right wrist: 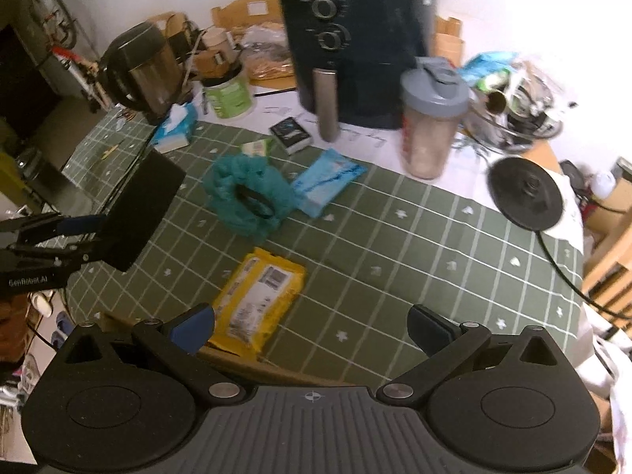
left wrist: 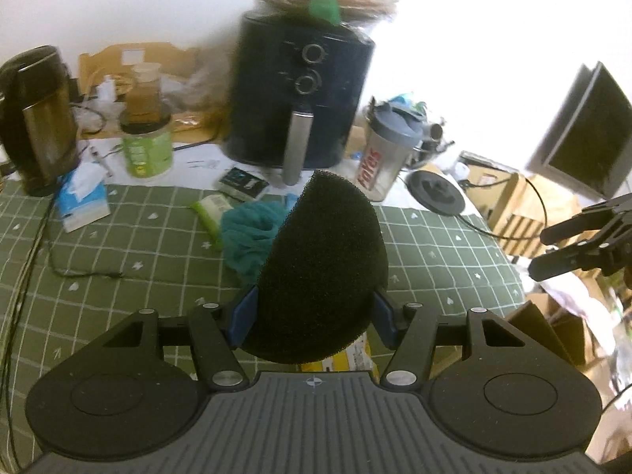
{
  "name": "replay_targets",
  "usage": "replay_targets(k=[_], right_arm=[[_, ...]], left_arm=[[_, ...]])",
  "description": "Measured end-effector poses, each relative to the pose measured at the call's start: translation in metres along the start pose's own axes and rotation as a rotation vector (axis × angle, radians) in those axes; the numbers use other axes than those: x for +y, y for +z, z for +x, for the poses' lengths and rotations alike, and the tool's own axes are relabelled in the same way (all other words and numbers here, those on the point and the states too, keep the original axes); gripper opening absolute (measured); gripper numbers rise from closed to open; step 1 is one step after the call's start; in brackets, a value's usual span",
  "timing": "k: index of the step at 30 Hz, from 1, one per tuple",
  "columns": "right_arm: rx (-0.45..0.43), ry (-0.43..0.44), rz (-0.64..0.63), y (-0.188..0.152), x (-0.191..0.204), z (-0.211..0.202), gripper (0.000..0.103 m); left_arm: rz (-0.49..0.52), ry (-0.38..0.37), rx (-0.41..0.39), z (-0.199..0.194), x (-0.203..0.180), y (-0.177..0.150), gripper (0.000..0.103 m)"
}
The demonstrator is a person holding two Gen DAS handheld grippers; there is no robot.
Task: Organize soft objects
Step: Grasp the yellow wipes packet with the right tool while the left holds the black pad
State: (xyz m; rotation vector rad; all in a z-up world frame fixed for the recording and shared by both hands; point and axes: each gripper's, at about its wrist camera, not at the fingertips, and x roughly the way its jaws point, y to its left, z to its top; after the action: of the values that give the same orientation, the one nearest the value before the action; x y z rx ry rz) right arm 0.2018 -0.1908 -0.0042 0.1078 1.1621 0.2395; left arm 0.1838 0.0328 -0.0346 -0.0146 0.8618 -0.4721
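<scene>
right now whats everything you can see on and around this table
sponge: 1, black, held above cloth
bath pouf: 1, teal, cloth centre
wipes pack: 1, yellow, near cloth edge
tissue pack: 1, light blue, right of pouf
air fryer: 1, black, back
shaker bottle: 1, clear with grey lid, right of fryer
kettle: 1, steel, back left
kettle base: 1, black, right
tablecloth: 1, green checked
left hand-held gripper: shut on sponge
right hand-held gripper: open, empty
</scene>
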Motion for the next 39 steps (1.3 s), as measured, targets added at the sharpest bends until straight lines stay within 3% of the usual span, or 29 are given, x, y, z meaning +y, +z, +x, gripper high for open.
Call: replay_targets(k=[9,19,31,39], right_arm=[[0.068,0.005,0.003,0.029,0.035,0.032,0.103],[0.223,0.053,0.04,0.054,0.071,0.105,0.103],[0.436,-0.067,0.054,0.071,0.096,0.213,0.103],[0.617,-0.148,0.151,0.057,0.082,0.277,0.103]], left_arm=[[-0.124,0.111,-0.002,-0.028,0.01,-0.019,0.059],[-0.208,0.153,-0.031,-0.055,0.018,-0.042,0.059],[-0.315,0.205,-0.057,-0.086,0.029,-0.068,0.059],[-0.364,0.224,-0.061,-0.101,0.032,-0.084,0.059]])
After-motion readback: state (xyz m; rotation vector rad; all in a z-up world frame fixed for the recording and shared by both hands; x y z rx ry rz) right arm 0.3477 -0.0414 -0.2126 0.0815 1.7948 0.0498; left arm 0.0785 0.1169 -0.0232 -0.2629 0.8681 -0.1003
